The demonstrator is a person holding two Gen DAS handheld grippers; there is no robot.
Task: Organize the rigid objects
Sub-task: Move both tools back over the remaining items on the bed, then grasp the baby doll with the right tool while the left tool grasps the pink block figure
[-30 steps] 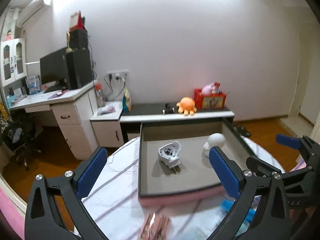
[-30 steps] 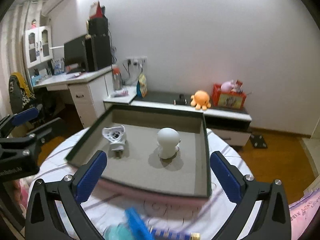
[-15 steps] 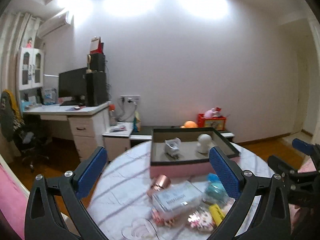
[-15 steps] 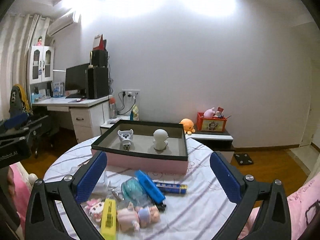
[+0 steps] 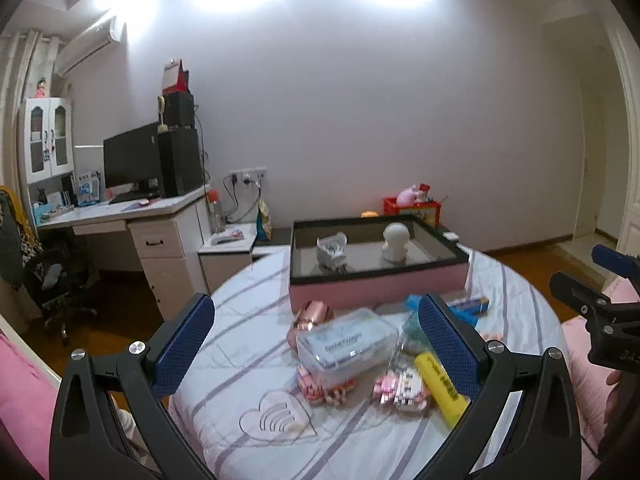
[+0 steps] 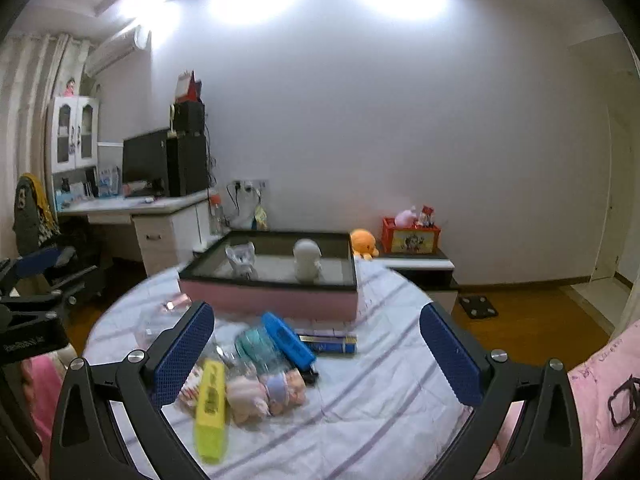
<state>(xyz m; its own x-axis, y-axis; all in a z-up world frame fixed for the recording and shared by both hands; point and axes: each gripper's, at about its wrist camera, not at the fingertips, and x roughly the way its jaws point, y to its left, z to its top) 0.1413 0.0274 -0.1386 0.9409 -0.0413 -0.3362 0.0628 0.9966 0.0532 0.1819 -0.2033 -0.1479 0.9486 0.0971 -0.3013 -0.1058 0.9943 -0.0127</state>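
A pink box with a black rim point(image 5: 376, 290) point(image 6: 268, 298) stands at the far side of the round table. Inside it are a white plug adapter point(image 5: 331, 249) point(image 6: 241, 258) and a white round figurine point(image 5: 395, 242) point(image 6: 307, 260). In front lies a pile: a clear plastic case point(image 5: 346, 340), a copper cup point(image 5: 312, 316), a yellow highlighter point(image 5: 438, 382) point(image 6: 210, 404), a blue case point(image 6: 288, 340), a teal roll point(image 6: 252, 346), small dolls point(image 6: 266, 394). My left gripper point(image 5: 316, 344) and right gripper point(image 6: 316, 354) are both open and empty, held back above the pile.
The table has a white striped cloth point(image 6: 360, 400). A desk with a monitor point(image 5: 132, 160) stands left, a low cabinet with an orange plush point(image 6: 362, 242) and red box point(image 6: 410, 236) behind. The right gripper shows at the left view's right edge point(image 5: 600, 304). Pink bedding point(image 6: 600, 400) lies right.
Both grippers have pulled back and up from over the box. The pile of objects in front of the box has come into view. Both stay open.
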